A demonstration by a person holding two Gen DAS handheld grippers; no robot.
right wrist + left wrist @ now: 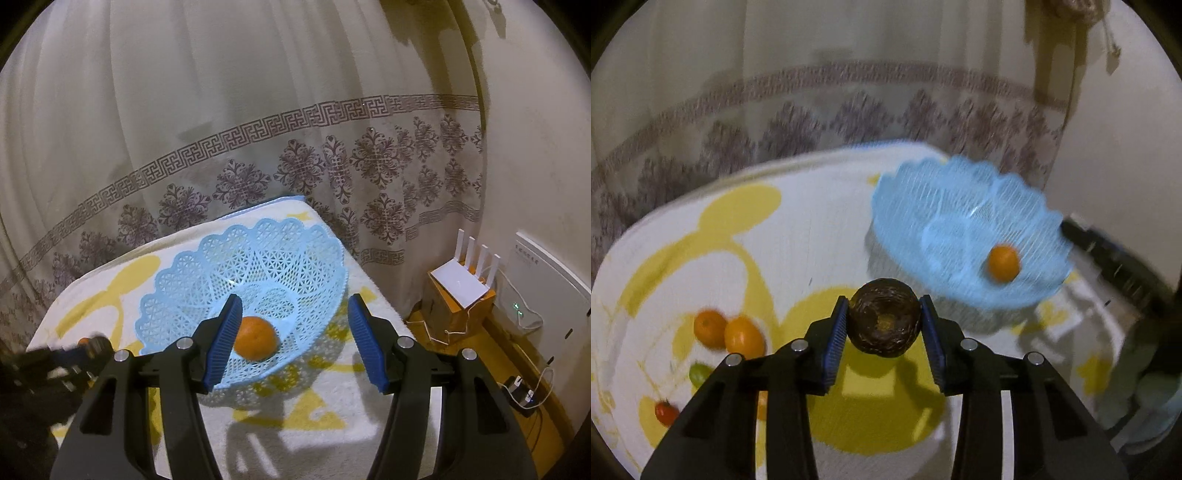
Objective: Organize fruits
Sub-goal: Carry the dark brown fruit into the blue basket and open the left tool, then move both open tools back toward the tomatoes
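My left gripper is shut on a dark brown wrinkled round fruit, held above the towel just left of the light blue lattice basket. One orange lies in the basket. Two oranges, a green fruit and a red tomato lie on the towel at the left. In the right wrist view my right gripper is open and empty over the near rim of the basket, with the orange beside its left finger. The left gripper shows blurred at the left.
A white and yellow towel covers the table. A patterned curtain hangs right behind it. To the right, on the floor, a white router sits on an orange box, with cables and a wall panel.
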